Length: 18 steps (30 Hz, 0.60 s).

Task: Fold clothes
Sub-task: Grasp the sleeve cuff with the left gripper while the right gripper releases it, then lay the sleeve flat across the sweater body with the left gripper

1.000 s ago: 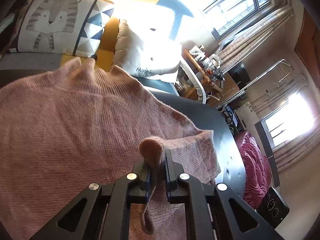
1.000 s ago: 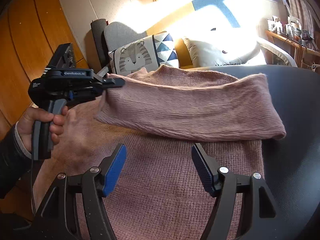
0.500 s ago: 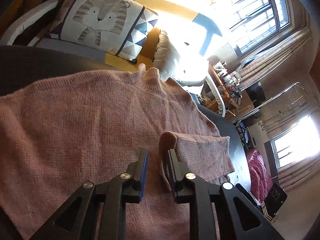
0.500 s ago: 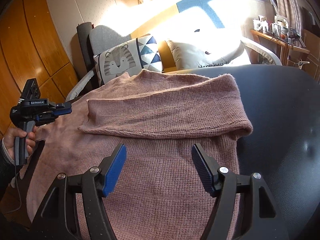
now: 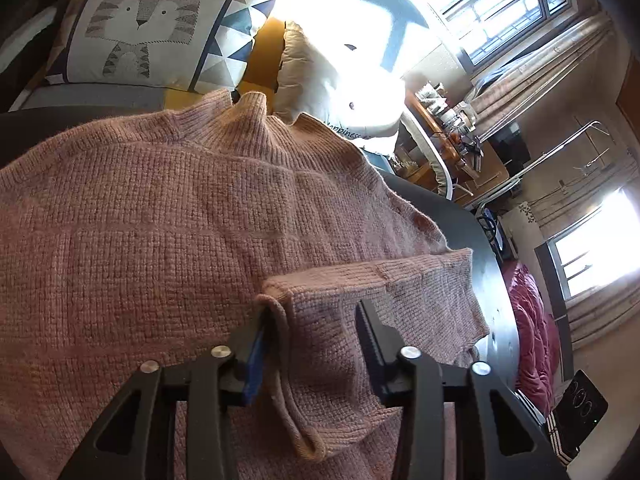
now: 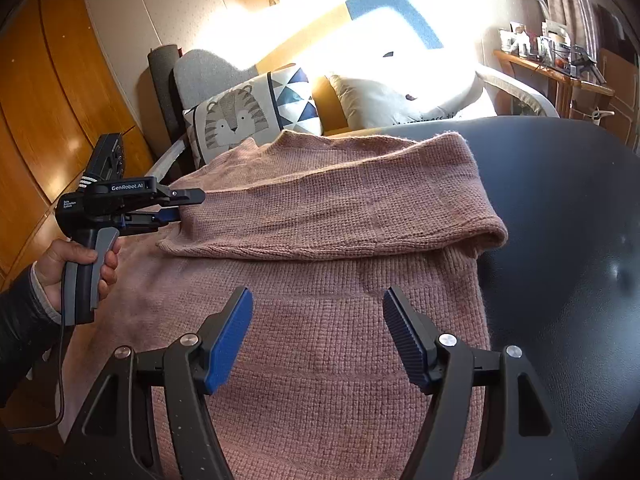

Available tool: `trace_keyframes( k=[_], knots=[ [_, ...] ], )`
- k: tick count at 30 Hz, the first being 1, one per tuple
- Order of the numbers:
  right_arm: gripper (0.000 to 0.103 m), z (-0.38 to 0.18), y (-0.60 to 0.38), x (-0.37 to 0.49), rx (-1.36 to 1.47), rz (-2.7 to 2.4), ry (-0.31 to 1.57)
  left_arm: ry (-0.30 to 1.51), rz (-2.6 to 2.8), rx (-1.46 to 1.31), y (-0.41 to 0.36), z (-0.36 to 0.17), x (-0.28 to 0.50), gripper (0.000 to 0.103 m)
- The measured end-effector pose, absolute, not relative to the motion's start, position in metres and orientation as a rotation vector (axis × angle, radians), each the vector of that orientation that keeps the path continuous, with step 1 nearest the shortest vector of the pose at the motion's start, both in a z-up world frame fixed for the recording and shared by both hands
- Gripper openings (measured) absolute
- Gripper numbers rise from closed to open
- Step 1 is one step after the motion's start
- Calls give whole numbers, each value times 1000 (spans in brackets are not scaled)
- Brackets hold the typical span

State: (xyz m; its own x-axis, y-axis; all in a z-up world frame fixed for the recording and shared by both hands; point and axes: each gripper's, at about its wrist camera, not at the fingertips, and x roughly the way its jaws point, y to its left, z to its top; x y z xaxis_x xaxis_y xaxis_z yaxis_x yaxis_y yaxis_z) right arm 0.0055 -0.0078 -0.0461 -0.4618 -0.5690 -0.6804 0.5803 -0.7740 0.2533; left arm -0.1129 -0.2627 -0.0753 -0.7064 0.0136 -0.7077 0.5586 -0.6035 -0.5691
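Sweater (image 6: 320,320) lies flat on a dark seat (image 6: 568,240), sleeve (image 6: 340,212) folded across it. Left gripper (image 5: 316,320) spread around the cuff; right gripper (image 6: 318,320) spread, hovering above.

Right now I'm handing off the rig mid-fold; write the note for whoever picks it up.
Left gripper: open, jaws either side of the sleeve's cuff, not pinching.
Right gripper: open, empty, above the sweater's body.
Pink sweater lies flat on the dark table.
Done: one sleeve folded across the chest.
Left: any other sleeve (not visible from here), then fold the body.
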Motion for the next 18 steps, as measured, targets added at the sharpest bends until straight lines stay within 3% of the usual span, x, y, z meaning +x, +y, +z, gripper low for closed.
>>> trace_keyframes(
  k=[1, 18],
  knots=[
    [71, -47, -6, 6, 1031, -2234, 17, 1182, -2350, 987, -263, -76, -112, 9],
    [71, -38, 11, 0, 1007, -2290, 31, 1083, -2295, 719, -282, -5, -18, 5]
  ],
)
